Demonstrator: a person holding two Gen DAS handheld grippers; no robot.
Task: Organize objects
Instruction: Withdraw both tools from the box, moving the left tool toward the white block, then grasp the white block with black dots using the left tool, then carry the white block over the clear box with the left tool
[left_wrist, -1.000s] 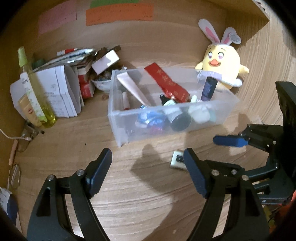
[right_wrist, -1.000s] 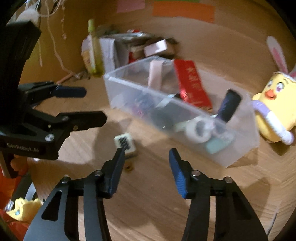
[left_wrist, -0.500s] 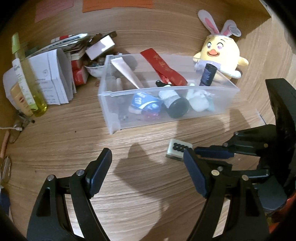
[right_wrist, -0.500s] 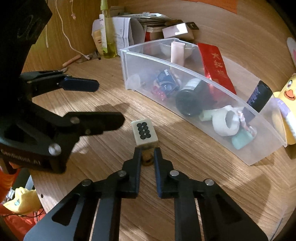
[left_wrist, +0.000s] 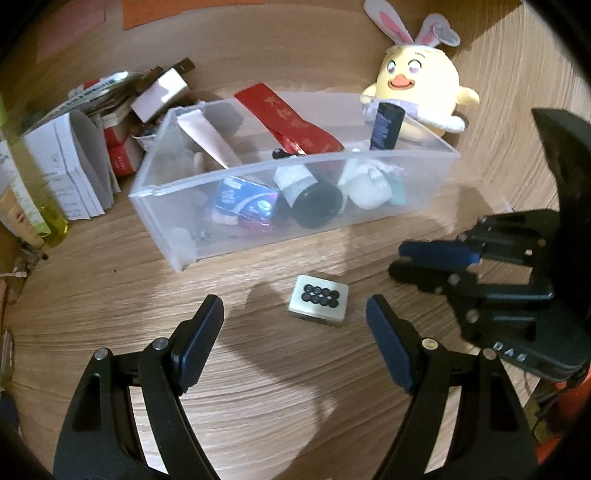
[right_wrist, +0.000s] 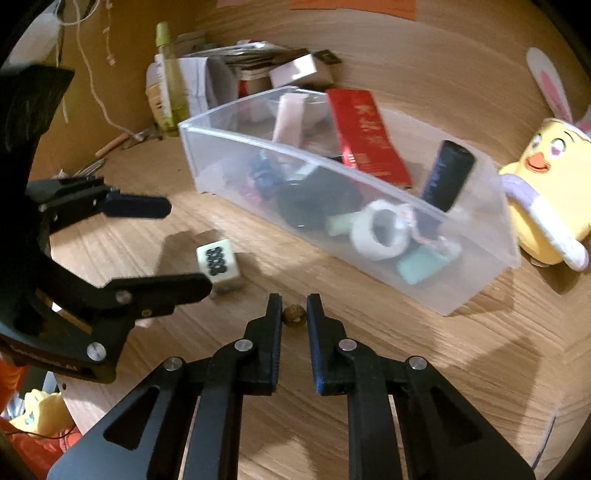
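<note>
A cream mahjong tile (left_wrist: 319, 304) with black dots lies on the wooden desk in front of a clear plastic bin (left_wrist: 295, 162) that holds several small items. My left gripper (left_wrist: 293, 310) is open, its fingers either side of the tile and just short of it. In the right wrist view the tile (right_wrist: 218, 262) sits between the left gripper's (right_wrist: 183, 247) fingers. My right gripper (right_wrist: 294, 308) is shut on a small brown nut-like piece (right_wrist: 294, 316) at its fingertips, to the right of the tile. The right gripper (left_wrist: 400, 260) also shows at the right of the left wrist view.
A yellow plush chick (left_wrist: 421, 81) with rabbit ears stands behind the bin's right end. Papers, small boxes (left_wrist: 159, 92) and a yellow-green spray bottle (right_wrist: 170, 81) crowd the back left corner. The bin (right_wrist: 332, 158) holds a red packet, a dark tube and a tape roll.
The right gripper's jaws closed from wide apart onto the small brown piece. The left gripper came down toward the tile, which now lies between its fingers.
</note>
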